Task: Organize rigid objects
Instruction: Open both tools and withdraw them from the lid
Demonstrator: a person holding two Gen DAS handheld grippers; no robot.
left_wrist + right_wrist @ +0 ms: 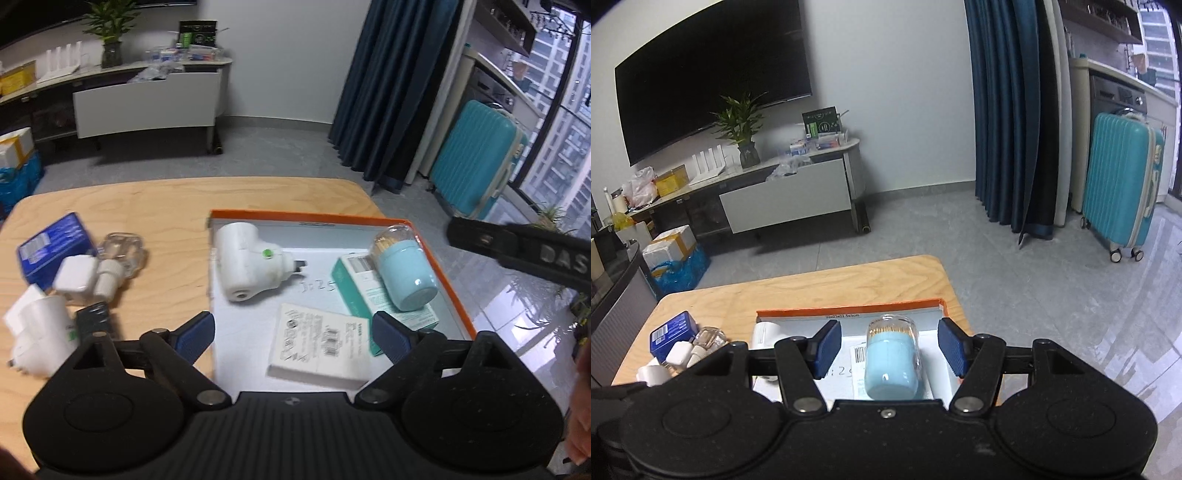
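Rigid objects: four are already in the orange-rimmed tray [436, 258] on the table [166, 199], namely the white plug adapter [251, 258] at its far-left corner, the teal toothpick jar [404, 273] lying on its side on a green box [373, 295] at the right, and a white labelled box [321, 347] at the near edge.

Still loose on the table left of the tray: blue box [51, 251], clear glass piece [123, 249], white charger cube [77, 278], and a second white adapter [40, 332] nearest the camera. That cluster is touching or nearly so.

Left gripper [293, 336] hangs over the tray's near edge above the white labelled box, jaws wide apart, pads clear of the box. Right gripper [888, 350] has its jaws apart too; the jar sits between the pads in the right wrist view, with visible gaps on both sides, so not gripped.

My read: the placement step is done for both hands, both empty (the jar looks released, resting tilted on the green box).

Next move, judged: swing the left gripper to the loose cluster. The near white adapter is the easiest reach. Its rounded body needs the jaws centred across its width, and the approach has to avoid nudging the charger cube beside it. The glass piece is the awkward one; transparent edges are hard to line up.
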